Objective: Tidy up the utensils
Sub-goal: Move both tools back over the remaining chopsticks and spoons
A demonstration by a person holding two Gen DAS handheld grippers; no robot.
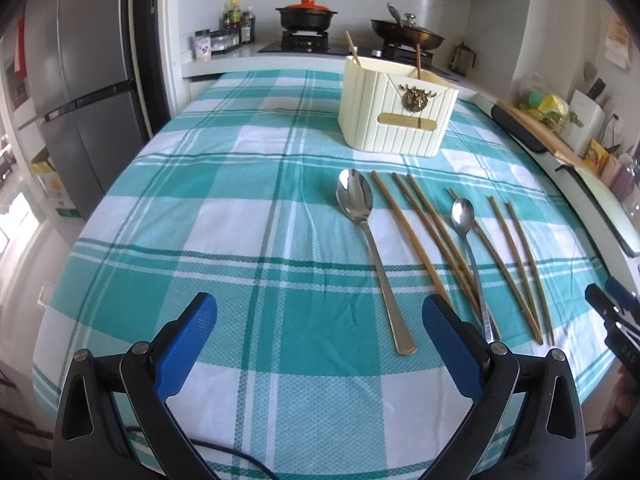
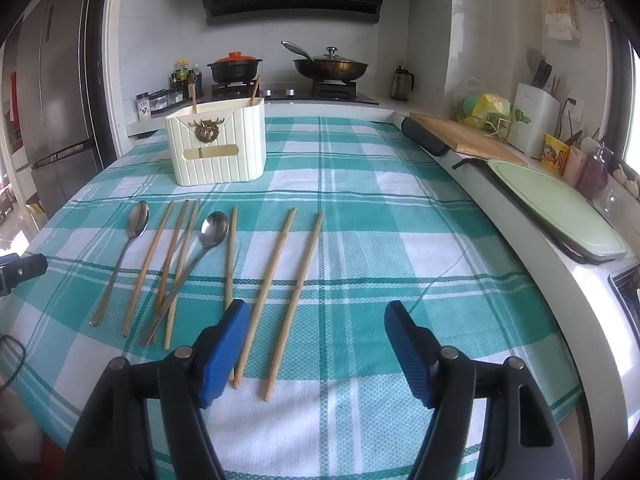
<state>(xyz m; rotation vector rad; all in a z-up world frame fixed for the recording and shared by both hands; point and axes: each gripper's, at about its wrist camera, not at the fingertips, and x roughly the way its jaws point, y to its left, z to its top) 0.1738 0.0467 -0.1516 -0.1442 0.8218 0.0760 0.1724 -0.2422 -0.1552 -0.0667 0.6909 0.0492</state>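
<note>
1. Cream holder (image 2: 218,148): inside not visible from either wrist view. Two chopsticks (image 2: 253,90) stand in it, lower parts hidden behind the wall.
2. Right gripper (image 1: 612,312): in the left wrist view only a dark piece shows, cut by the right edge.
3. Left gripper (image 2: 20,270): in the right wrist view cut by the left edge; jaws out of sight there.
4. One chopstick (image 2: 229,256) on the cloth: near end hidden behind the right gripper's blue pad (image 2: 222,354).
5. Bottle labels (image 1: 236,20) by the stove: too small to read.

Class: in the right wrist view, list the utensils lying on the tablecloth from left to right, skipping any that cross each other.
Long spoon → single chopstick → chopstick beside the small spoon's bowl → two rightmost chopsticks.
</note>
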